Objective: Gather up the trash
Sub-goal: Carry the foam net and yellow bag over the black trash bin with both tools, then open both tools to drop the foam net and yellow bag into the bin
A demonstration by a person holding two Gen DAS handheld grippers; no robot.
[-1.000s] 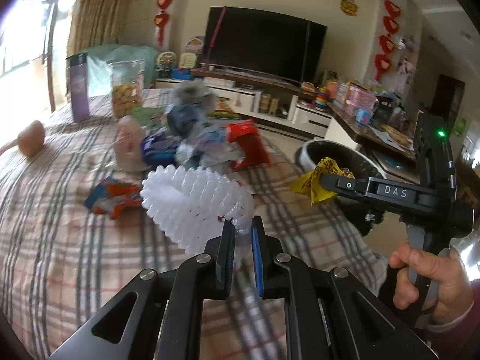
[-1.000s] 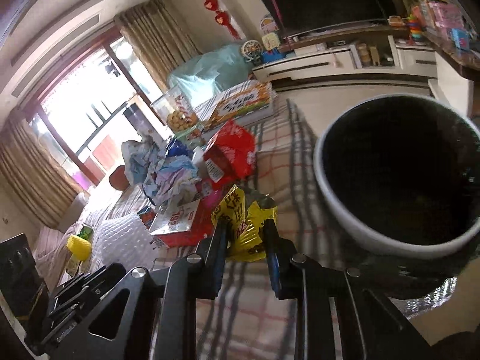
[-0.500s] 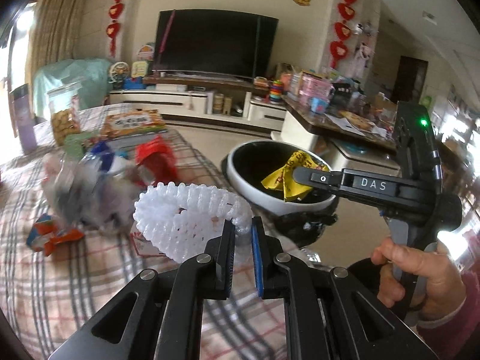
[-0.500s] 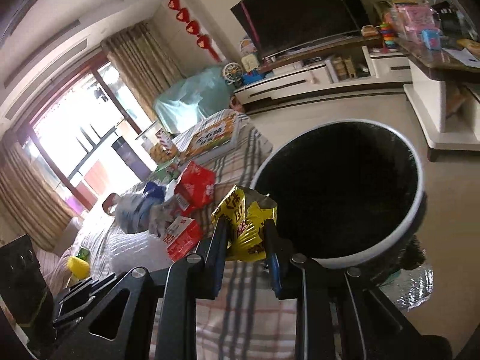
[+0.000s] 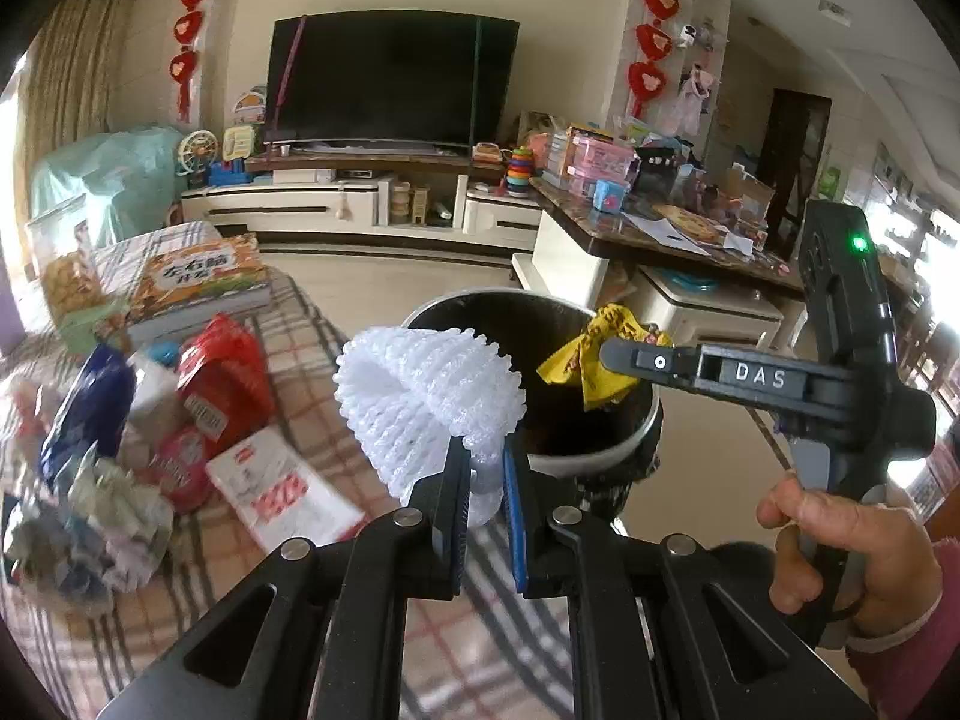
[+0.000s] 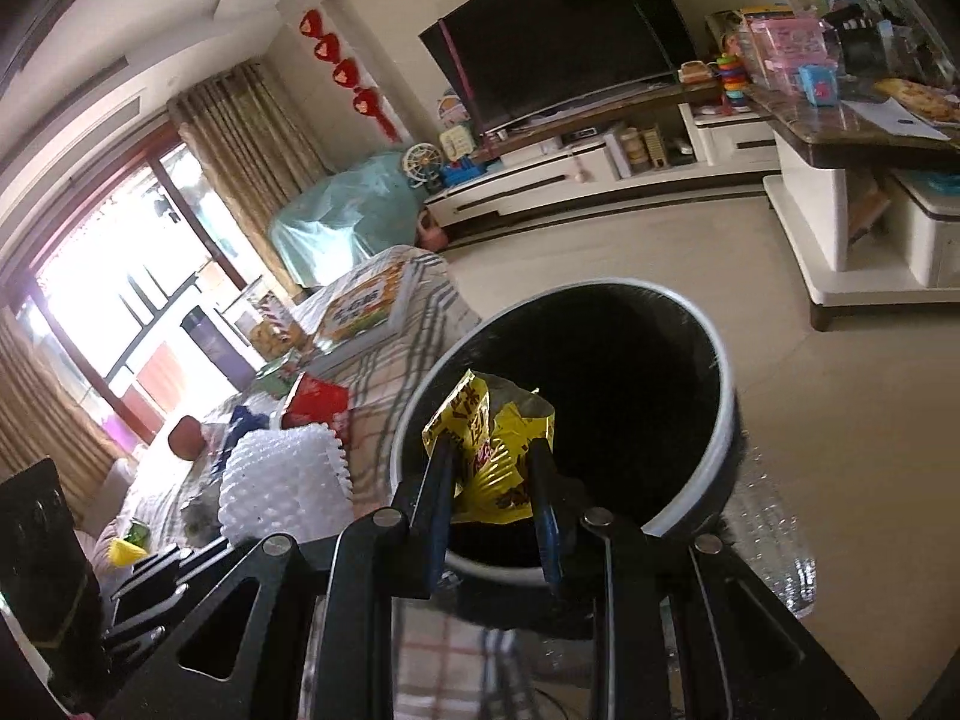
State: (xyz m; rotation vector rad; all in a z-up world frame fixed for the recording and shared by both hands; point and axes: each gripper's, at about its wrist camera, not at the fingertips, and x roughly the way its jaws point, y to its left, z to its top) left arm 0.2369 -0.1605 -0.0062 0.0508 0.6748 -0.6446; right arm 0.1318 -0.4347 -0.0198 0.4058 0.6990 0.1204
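The left tool [image 5: 483, 468] is clamped on a white foam fruit net [image 5: 423, 399], held just short of the near rim of the trash bin [image 5: 645, 426], beside the counter's plaid cloth [image 5: 336, 372]. The right tool [image 6: 489, 483] is clamped on a crumpled yellow snack wrapper [image 6: 495, 450], which hangs over the bin's mouth. The step in hand looks like the drop: both pieces are carried to the bin and neither is let go yet. Next, the right tool needs only to part its jaws; the left should likely reach further over the rim first, or the light net may fall outside. The bin's black liner hides its contents; I cannot tell what is in it. Farther off, more trash lies on the counter: a red packet [image 5: 225, 384], a white wrapper [image 5: 279, 495], crumpled paper [image 5: 123, 519].
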